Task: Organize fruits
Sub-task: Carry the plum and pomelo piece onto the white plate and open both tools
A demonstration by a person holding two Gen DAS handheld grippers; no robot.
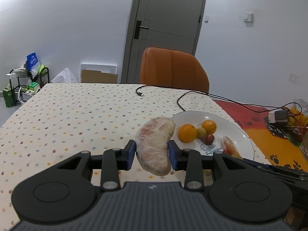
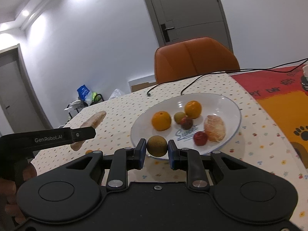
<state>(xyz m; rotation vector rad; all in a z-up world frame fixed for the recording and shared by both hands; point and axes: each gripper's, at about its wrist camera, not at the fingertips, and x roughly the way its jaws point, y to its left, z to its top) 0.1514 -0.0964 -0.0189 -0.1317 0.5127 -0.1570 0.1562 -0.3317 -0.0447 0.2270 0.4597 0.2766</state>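
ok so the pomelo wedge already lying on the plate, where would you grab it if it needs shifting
Take the pomelo wedge across its narrow middle, fingers on the two long curved edges, coming straight down from above. It lies flat near the plate rim, and the red fruit touches its left side, so closing nearer the far end looks safer.

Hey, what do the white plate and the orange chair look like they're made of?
The white plate looks like glazed ceramic: glossy, with bright ceiling-light reflections and a thin blue rim line. The orange chair looks like smooth leather or faux leather, softly sheened, with padded stitched panels; which one is unclear.
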